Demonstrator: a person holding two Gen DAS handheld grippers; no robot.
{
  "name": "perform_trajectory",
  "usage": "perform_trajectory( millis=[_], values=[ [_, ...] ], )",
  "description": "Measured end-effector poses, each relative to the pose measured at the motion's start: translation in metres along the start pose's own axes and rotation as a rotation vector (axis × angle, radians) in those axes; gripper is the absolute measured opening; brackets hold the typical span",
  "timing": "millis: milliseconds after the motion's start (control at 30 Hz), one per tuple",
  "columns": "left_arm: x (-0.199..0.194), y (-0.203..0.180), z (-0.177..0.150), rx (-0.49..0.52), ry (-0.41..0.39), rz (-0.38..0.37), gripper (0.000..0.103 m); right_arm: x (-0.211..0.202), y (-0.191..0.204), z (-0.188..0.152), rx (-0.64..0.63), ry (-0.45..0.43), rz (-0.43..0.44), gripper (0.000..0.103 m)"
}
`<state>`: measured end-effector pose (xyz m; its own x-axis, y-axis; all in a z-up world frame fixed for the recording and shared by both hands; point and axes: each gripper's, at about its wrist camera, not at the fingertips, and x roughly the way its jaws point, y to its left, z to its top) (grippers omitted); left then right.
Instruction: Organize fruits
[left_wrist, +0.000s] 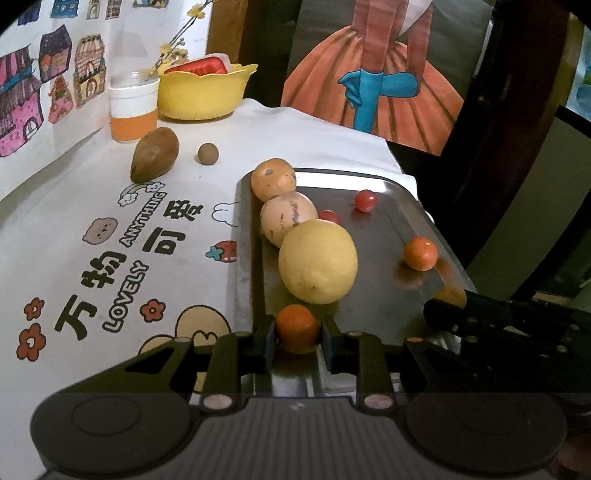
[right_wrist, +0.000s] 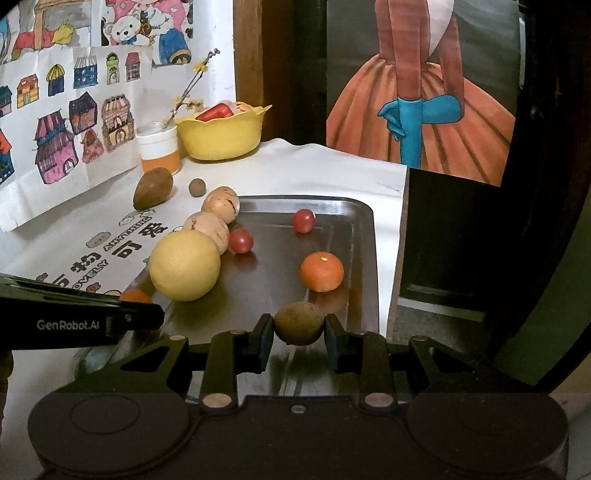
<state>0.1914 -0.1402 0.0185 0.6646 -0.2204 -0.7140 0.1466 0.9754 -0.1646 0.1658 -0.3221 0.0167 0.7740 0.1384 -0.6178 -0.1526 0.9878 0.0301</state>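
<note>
Sorting well under way, judging by the layout: lying in a line along the left wall of the dark rectangular metal tray (left_wrist: 391, 221) are a blotchy orange round fruit (left_wrist: 273, 179), a pale tan speckled fruit (left_wrist: 289, 218) and a large yellow round citrus (left_wrist: 318, 261), each touching the next. Sitting loose on the tray floor, well apart, are two small red cherry tomatoes (right_wrist: 303, 220) (right_wrist: 241, 240) and a bright orange mandarin (right_wrist: 321, 271). Bracketing a small orange mandarin (left_wrist: 297, 332) at the near left corner is the left gripper (left_wrist: 298, 341), fingers partly open and just beside the fruit; impossible to tell whether touching or gripping. Bracketing a small brownish-green round fruit (right_wrist: 298, 323) on the near tray floor is the right gripper (right_wrist: 298, 341), likewise partly open, contact unclear. Waiting outside the tray on the white printed tablecloth (left_wrist: 110, 258) are a brown pointed oval fruit (left_wrist: 155, 154) and a small brown ball-shaped fruit (left_wrist: 208, 153), so probably still to be gathered. Offering open room is the middle of the tray; crowding the far left are a white-and-orange jar (left_wrist: 133, 110) and a yellow plastic bowl (left_wrist: 203, 94). Dropping away just beyond the tray's right rim is the table edge, calling for care there.
</note>
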Motion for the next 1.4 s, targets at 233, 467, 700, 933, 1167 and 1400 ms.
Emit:
perform_trajectory(
  millis=[233, 467, 700, 933, 1167, 1400],
  values=[
    [0.003, 0.001, 0.001, -0.003, 0.005, -0.006, 0.028, 0.009, -0.002, 0.000, 0.008, 0.016, -0.002, 0.032],
    [0.004, 0.001, 0.001, -0.006, 0.013, -0.013, 0.028, 0.008, -0.001, -0.002, 0.010, 0.017, -0.003, 0.032],
    [-0.002, 0.002, -0.001, -0.018, 0.016, -0.017, 0.030, -0.004, -0.003, -0.004, 0.018, -0.001, -0.010, 0.046],
    [-0.018, 0.002, -0.001, -0.023, -0.016, -0.016, 0.045, -0.028, -0.001, -0.005, 0.011, -0.037, -0.024, 0.062],
    [-0.043, 0.005, -0.001, -0.035, -0.068, -0.010, 0.064, -0.054, -0.001, -0.003, 0.016, -0.075, -0.047, 0.082],
    [-0.069, 0.013, -0.002, -0.034, -0.124, -0.006, 0.079, -0.083, 0.004, -0.005, 0.016, -0.110, -0.076, 0.098]
  ],
)
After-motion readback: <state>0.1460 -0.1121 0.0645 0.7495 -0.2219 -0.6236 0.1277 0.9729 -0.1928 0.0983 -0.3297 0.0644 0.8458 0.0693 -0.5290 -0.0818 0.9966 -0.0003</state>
